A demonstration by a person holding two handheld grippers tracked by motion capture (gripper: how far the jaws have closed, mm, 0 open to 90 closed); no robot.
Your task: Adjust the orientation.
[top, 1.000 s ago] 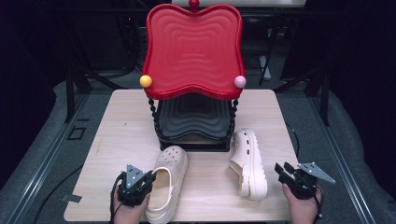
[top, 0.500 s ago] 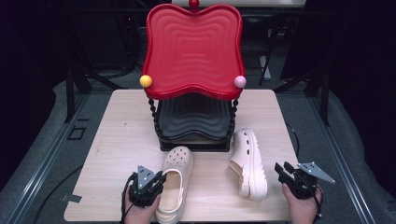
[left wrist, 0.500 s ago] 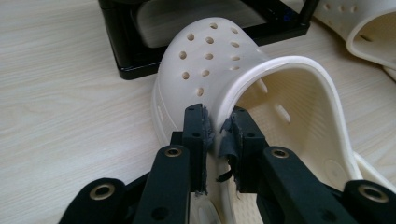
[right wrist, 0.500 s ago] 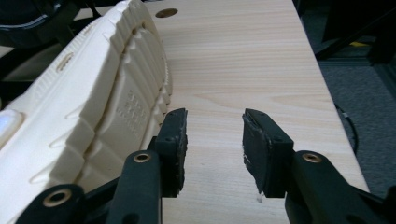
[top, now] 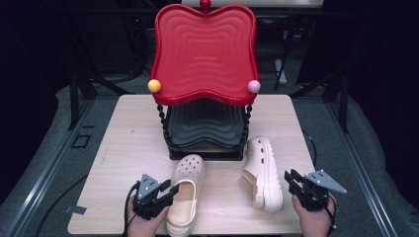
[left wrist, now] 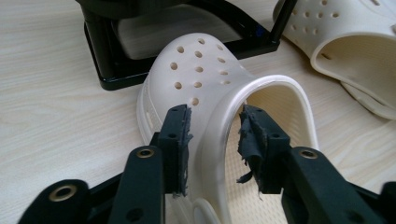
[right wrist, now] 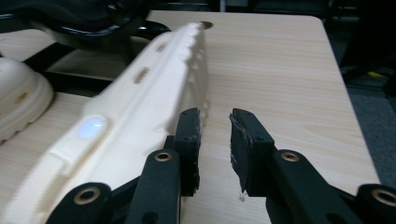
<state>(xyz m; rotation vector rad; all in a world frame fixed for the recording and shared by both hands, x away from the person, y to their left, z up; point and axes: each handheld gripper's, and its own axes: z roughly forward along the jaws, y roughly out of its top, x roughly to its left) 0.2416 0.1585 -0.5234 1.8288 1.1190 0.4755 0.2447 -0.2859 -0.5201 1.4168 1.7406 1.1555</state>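
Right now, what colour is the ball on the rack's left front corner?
The ball is yellow, on the red rack; clearest in the high view.

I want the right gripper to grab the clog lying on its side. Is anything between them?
Nothing visible. The right gripper sits just beside the tipped clog, its jaws open over bare table next to the sole's edge.

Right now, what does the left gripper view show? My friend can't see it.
The left gripper has its two black jaws either side of the rim of a cream clog, with gaps showing; they have just been opening. Behind it on the wooden table sit a black rack base and a second clog.
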